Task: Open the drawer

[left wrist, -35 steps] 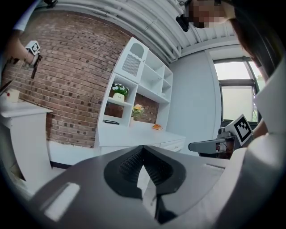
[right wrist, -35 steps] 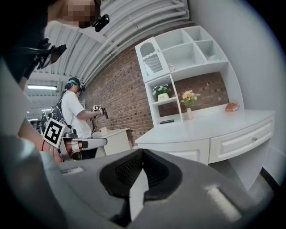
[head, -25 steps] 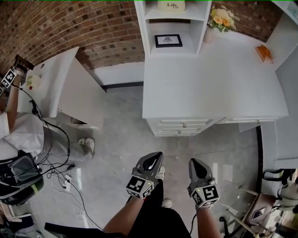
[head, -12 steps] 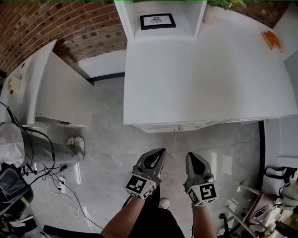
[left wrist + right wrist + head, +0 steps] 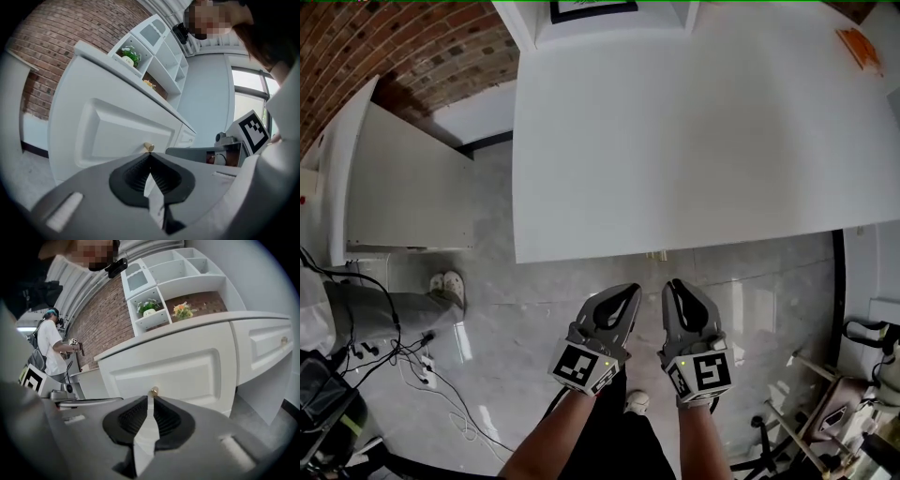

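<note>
Far left: a second white unit (image 5: pixel 403 202) is standing by the brick wall (image 5: pixel 412 56), with cables (image 5: pixel 412 356) trailing on the floor below it. Not part of this job

Left gripper (image 5: pixel 632 291) is hanging low in front of the desk (image 5: pixel 675 141), tongs closed tip to tip with nothing between them, pointing at the drawer front

Drawer (image 5: pixel 117 133) is sitting shut under the desk top. It has a white panelled front and one small brass knob (image 5: pixel 148 147) at centre. Both gripper views are showing the knob just past the tips, untouched

Right gripper (image 5: pixel 151 399) is hanging close beside the left one, jaws opening. A narrow gap is showing with nothing in it, and the knob is lining up straight ahead of that gap

Handling, my read:
- the drawer is looking like a rigid painted box on runners, probably light to moderate, so it shouldn't flex
- the knob is the only purchase, since the glossy front is offering no edge to hook
- the knob is small, round and smooth, so likely slippery; pads should be closing behind the head, on the neck
- pull should be going straight out and level; an angled pull is risking slipping off or binding the runners
</note>
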Tool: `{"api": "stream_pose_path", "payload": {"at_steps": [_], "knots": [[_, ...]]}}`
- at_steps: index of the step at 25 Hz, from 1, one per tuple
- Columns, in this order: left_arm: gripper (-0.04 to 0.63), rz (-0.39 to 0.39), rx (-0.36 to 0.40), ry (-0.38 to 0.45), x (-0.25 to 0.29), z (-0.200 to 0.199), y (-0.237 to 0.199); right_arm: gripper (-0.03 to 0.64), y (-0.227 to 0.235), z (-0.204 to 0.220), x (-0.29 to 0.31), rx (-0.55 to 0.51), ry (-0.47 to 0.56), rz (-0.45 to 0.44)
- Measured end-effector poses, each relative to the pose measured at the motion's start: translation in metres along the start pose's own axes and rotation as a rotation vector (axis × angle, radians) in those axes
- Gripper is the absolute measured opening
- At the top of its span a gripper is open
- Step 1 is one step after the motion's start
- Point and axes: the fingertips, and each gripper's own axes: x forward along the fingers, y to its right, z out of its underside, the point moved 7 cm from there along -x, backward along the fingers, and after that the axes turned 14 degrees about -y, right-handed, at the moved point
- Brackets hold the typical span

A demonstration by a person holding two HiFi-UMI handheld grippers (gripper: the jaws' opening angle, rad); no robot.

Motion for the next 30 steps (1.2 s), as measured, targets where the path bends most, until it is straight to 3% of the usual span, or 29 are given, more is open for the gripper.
{"api": "stream_pose_path", "payload": {"at_steps": [9,30], "knots": [[0.002,-0.004,-0.004,0.016,0.022,0.003,-0.018,0.104,0.001,-0.001,0.029,0.022,0.017,0.069],[0.002,0.017,0.015,0.031,0.037,-0.006,-0.027,0.089,-0.001,-0.011,0.051,0.051,0.086,0.133]]}}
